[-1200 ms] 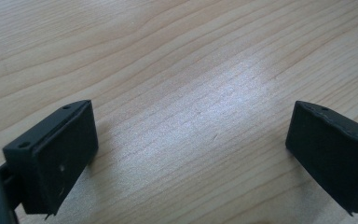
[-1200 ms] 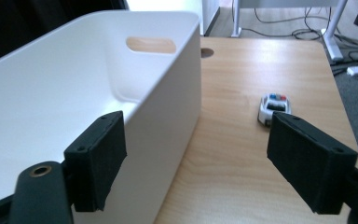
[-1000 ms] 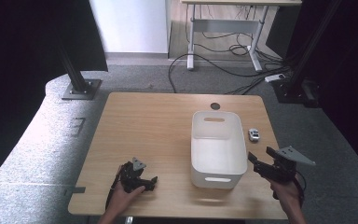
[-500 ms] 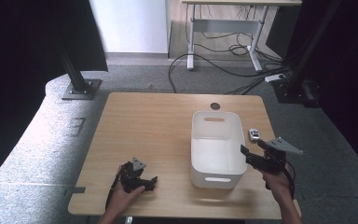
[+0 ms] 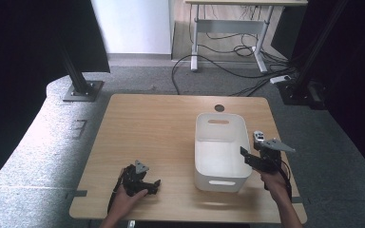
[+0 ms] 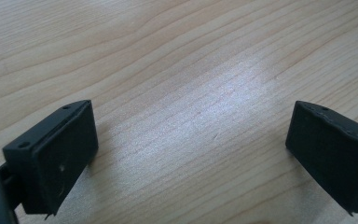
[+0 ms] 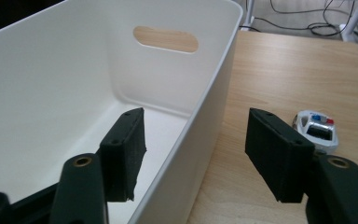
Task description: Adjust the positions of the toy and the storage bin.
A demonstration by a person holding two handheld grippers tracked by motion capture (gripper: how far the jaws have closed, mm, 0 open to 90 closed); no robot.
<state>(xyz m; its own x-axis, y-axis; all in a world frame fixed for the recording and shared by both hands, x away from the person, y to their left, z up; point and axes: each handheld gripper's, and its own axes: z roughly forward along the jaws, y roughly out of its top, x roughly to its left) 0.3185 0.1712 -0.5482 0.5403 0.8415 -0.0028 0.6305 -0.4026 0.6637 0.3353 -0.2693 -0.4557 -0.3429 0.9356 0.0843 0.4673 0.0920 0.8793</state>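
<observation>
A white plastic bin (image 5: 220,182) with handle slots stands on the wooden table (image 5: 157,128), right of the middle. A small toy police car (image 5: 258,137) lies just beside its right wall. My right gripper (image 5: 245,156) straddles that wall. In the right gripper view, one jaw of the right gripper (image 7: 196,140) is inside the bin (image 7: 74,88) and the other outside, near the car (image 7: 317,130). The jaws have just been closing with the wall between them, and a gap still shows on both sides. My left gripper (image 5: 156,186) rests low at the table's front left. It stands open (image 6: 191,135) over bare wood.
A round cable hole (image 5: 219,108) sits in the table near its far edge. Cables and a desk frame (image 5: 228,28) lie on the floor beyond. Black stands (image 5: 78,80) flank the table.
My right gripper has moved left and forward from beside the table's right edge to the bin's right wall, and its jaws have narrowed. The left gripper has stayed put.
</observation>
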